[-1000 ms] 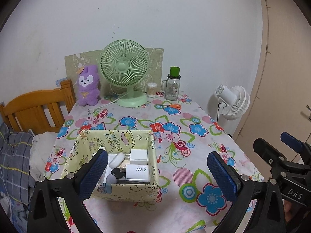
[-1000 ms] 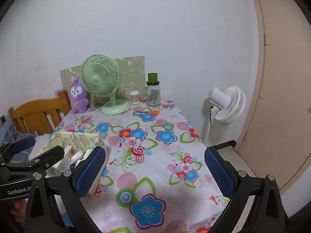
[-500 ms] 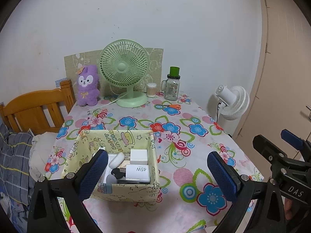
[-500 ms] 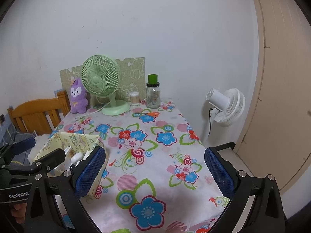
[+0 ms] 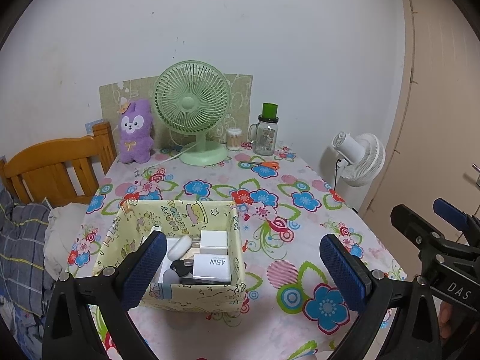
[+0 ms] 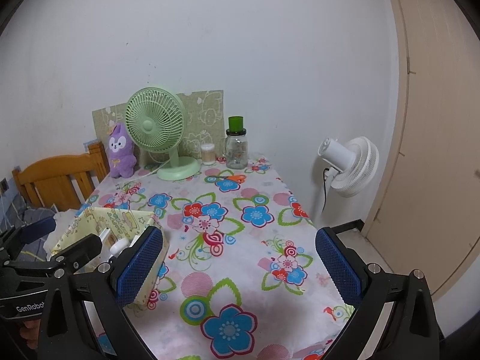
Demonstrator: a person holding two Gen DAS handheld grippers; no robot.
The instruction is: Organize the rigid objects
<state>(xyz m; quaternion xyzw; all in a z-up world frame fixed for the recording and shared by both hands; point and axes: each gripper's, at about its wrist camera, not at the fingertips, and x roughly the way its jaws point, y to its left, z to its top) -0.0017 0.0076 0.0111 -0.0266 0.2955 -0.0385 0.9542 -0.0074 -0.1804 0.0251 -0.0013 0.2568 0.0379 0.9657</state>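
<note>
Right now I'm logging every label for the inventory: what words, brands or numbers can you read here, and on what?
"45W": upside down on the white charger in the yellow box.
"HAPPY BIRTHDAY": on the box's inner back wall, tilted.
"DAS": on the right gripper body.
"GenRobot", cut off at the frame edge: on the left gripper body.
Glass jar label: too small to read.

Two fans, green (image 5: 192, 111) and white (image 5: 358, 159); one box (image 5: 168, 295); one jar (image 5: 265, 133); one plush (image 5: 135, 132); two white chargers (image 5: 212, 267) (image 5: 213, 241).
</note>
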